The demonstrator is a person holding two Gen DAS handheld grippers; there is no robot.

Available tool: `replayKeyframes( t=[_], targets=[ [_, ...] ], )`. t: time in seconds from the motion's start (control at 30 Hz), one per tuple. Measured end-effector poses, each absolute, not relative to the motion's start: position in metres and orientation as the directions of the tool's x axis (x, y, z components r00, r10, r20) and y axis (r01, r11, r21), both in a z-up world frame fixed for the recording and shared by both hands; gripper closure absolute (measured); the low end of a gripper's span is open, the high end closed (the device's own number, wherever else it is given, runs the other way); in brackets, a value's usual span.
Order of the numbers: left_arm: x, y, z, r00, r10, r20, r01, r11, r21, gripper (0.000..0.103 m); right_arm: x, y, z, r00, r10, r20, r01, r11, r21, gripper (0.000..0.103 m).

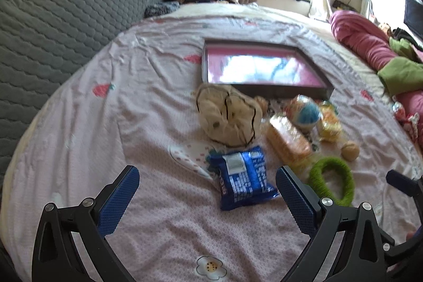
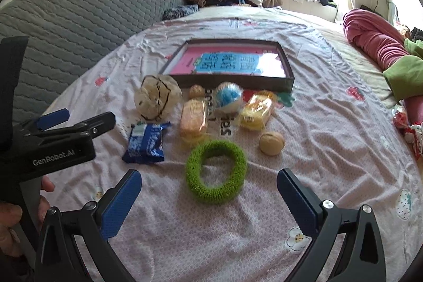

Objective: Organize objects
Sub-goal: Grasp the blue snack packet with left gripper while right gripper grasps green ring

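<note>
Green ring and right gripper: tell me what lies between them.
Only bare pink bedsheet. The right wrist view shows the green ring lying flat just ahead of the open right gripper, nothing between.

"GenRobot.AI" in white on body of left tool [image 2: 79, 123]. Large characters on blue panel inside shallow box [image 2: 288, 70], not legible. Blue snack packet [image 2: 145, 143] print too blurred.

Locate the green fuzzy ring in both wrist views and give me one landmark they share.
Left wrist view: the green fuzzy ring lies low and right of centre, just beyond the right finger of the left gripper.
Right wrist view: the ring lies near the centre, ahead of the open right gripper.
Shared landmark: the blue snack packet, left of the ring in both.
</note>
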State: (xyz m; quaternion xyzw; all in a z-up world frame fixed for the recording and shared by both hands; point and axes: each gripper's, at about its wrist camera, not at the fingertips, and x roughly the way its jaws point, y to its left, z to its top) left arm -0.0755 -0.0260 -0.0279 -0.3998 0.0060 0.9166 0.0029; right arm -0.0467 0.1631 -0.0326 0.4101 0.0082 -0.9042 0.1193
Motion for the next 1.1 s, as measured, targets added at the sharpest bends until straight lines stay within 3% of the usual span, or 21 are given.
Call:
replayKeyframes(
  t=[0.37,0.83,1.0,1.07,1.1],
  targets=[
    [-0.097,-0.007,-0.065,-0.636,0.003,-0.771,-0.051,-0.998,0.038,0.000,-0.062,0.150,-0.062,-0.604,-0.162,-0.780,0.221,-0.975,0.031,0.001],
    [-0.117,-0.002,-0.091,-0.606,0.016,-0.796,-0.067,-0.997,0.031,0.001,-0.081,0.149,-0.082,-0.567,-0.177,-0.805,0.214,-0.975,0.063,0.033],
    [-0.120,0.002,-0.095,-0.596,0.045,-0.802,-0.095,-0.995,0.015,0.012,-0.085,0.148,-0.085,-0.566,-0.178,-0.805,0.213,-0.975,0.066,0.045],
    [-0.121,0.005,-0.095,-0.590,0.064,-0.805,-0.116,-0.993,0.005,0.031,-0.085,0.150,-0.085,-0.567,-0.195,-0.800,0.215,-0.973,0.085,0.050],
    [-0.121,0.006,-0.095,-0.586,0.074,-0.807,-0.124,-0.992,-0.001,0.033,-0.085,0.150,-0.085,-0.566,-0.198,-0.800,0.216,-0.972,0.088,0.054]
  ],
)
